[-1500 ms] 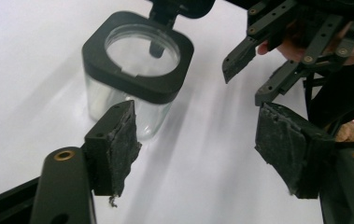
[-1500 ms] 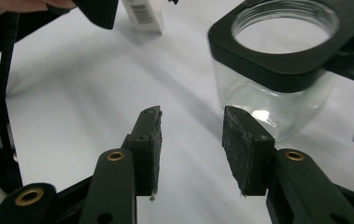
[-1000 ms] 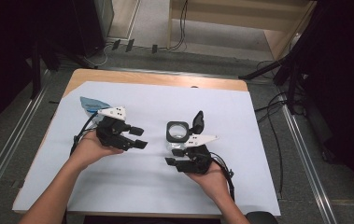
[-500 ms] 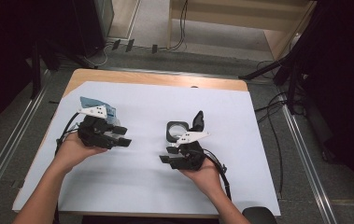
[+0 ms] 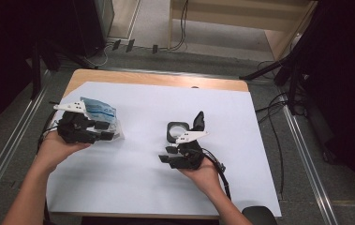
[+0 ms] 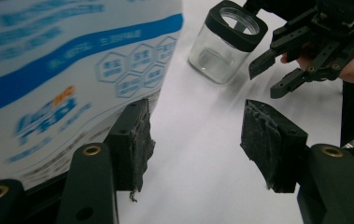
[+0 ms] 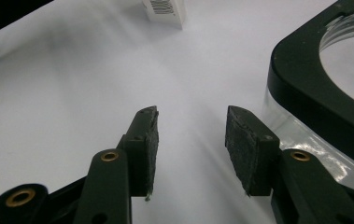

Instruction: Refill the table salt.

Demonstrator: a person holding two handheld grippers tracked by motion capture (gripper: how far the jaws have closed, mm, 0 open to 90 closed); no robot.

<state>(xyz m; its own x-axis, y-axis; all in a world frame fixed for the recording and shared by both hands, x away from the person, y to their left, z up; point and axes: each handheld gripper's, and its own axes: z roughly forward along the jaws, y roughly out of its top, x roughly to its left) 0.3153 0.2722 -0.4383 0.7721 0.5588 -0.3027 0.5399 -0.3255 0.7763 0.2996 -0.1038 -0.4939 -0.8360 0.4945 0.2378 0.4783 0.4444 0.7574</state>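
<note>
Left gripper, at the middle left of the high view, has its jaws spread and empty, just beside the blue-and-white printed plastic pouch, probably ready to take it. This pouch lies flat, long axis running toward the lower right. Right gripper is also spread, empty, near the clear square jar with black rim, which stands upright, mouth up.

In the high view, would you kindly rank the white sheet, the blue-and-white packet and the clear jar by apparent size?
1. White paper sheet, by far largest.
2. Blue-and-white printed plastic packet.
3. Clear square jar with black rim, smallest, though not far behind the packet.
</note>
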